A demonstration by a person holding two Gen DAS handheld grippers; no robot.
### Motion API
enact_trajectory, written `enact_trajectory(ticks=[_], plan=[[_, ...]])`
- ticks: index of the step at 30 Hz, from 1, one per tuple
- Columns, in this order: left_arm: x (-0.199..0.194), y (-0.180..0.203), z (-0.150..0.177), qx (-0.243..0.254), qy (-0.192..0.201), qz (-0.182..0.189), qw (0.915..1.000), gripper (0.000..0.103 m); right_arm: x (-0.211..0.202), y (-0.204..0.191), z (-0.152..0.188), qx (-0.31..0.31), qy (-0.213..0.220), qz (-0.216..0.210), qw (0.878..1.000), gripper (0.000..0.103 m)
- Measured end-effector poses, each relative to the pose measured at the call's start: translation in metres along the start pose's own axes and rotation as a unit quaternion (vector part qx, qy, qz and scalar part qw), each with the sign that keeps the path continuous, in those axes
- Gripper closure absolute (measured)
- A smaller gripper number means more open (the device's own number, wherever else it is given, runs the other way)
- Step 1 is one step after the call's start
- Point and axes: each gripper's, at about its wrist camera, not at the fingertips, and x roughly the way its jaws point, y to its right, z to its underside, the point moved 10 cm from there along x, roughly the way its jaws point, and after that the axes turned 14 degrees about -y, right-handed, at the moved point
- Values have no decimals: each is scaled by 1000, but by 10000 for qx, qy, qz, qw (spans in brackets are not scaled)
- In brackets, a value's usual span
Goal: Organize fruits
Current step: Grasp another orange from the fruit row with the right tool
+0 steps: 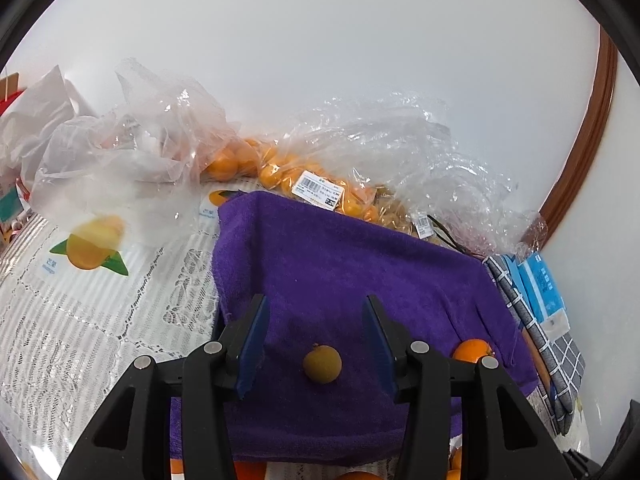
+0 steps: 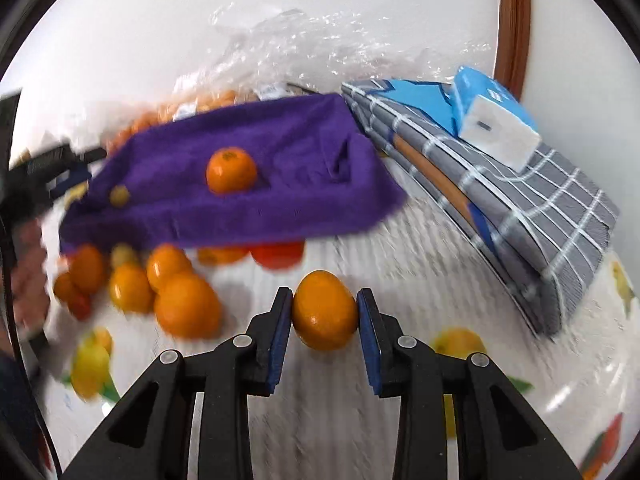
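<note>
In the left wrist view my left gripper (image 1: 314,330) is open above a purple towel (image 1: 340,264). A small yellow-green fruit (image 1: 322,363) lies on the towel between its fingers, untouched. An orange (image 1: 472,351) lies on the towel to the right. In the right wrist view my right gripper (image 2: 324,312) is shut on an orange (image 2: 324,311), held above the tablecloth. Another orange (image 2: 231,170) and the small yellow-green fruit (image 2: 119,195) lie on the towel (image 2: 248,184). Several loose oranges (image 2: 168,292) lie in front of the towel.
Clear plastic bags (image 1: 312,176) with small oranges lie behind the towel against the white wall. A folded grey checked cloth (image 2: 532,208) with a blue-white box (image 2: 494,120) on it lies to the right. The white lace tablecloth (image 1: 80,340) has printed fruit pictures.
</note>
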Motion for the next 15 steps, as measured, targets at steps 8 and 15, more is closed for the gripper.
enact_trajectory(ticks=[8, 15], plan=[[-11, 14, 9, 439, 256, -239, 9984, 57, 2, -3, 1, -155, 41, 409, 9990, 71], [-25, 15, 12, 383, 194, -92, 9990, 57, -6, 4, -1, 49, 241, 276, 9993, 71]])
